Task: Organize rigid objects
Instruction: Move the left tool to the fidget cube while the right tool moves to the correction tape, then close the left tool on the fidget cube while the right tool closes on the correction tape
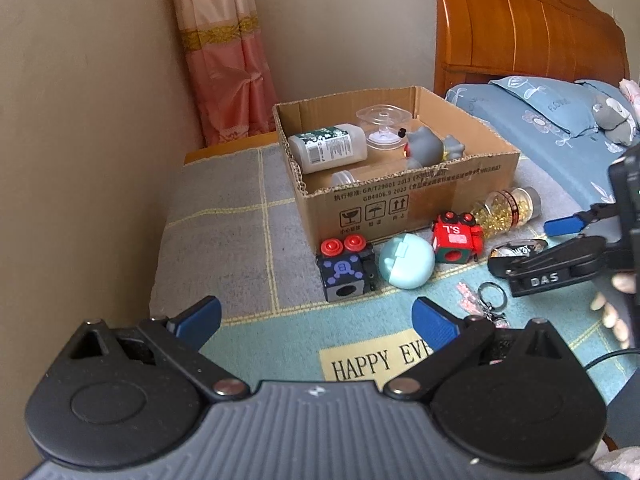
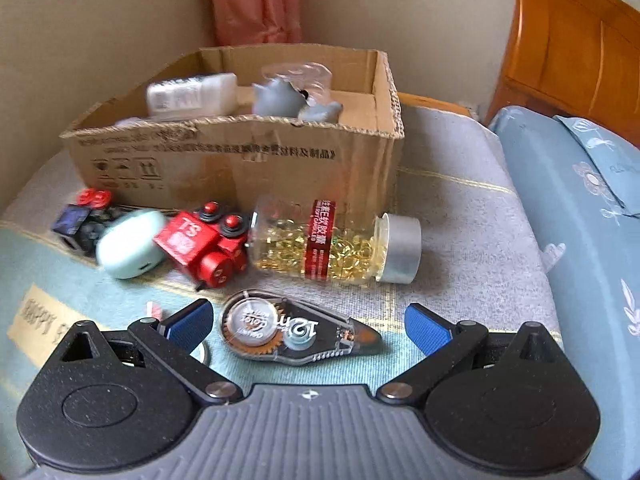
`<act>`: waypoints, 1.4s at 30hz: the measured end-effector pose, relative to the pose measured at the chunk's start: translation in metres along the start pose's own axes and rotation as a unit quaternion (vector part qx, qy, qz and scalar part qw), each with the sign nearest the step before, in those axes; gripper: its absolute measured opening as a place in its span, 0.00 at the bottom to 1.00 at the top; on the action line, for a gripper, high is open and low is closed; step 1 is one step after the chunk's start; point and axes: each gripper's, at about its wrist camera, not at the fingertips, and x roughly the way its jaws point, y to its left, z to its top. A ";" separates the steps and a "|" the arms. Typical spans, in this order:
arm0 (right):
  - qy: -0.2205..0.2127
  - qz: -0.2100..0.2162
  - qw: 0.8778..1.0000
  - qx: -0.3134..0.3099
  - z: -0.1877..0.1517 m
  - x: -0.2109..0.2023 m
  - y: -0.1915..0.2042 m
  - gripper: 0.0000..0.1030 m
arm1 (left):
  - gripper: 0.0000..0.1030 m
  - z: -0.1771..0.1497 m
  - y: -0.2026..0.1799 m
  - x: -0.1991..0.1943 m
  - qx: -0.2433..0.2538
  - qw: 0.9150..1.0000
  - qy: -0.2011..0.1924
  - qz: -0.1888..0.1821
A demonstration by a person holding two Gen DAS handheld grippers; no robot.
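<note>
My left camera sits back from the cardboard box and looks down at it from a bit high up, toward the wall corner. My right camera is lower and closer, right over the correction tape, facing the same box. Both see the red toy and the capsule bottle.

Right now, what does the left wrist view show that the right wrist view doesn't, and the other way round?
Only the left wrist view shows the key ring on the mat, a plush toy on the bed, and the open left gripper.

Only the right wrist view clearly shows the correction tape, lying between the fingers of the open right gripper.

Both show the cardboard box, the capsule bottle, the red toy and the mint case.
</note>
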 end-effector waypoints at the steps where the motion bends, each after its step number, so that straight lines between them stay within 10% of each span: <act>1: 0.003 -0.003 1.000 0.001 -0.001 0.002 0.000 1.00 | 0.98 -0.001 0.000 0.001 -0.002 1.000 0.001 -0.002; 33: -0.015 0.000 1.000 0.014 -0.024 -0.006 -0.027 1.00 | 0.98 0.007 0.016 0.104 -0.048 0.997 0.038 0.035; 42: -0.023 0.001 1.000 0.013 -0.027 -0.008 -0.028 1.00 | 0.87 0.005 0.012 0.113 -0.022 0.999 0.029 -0.009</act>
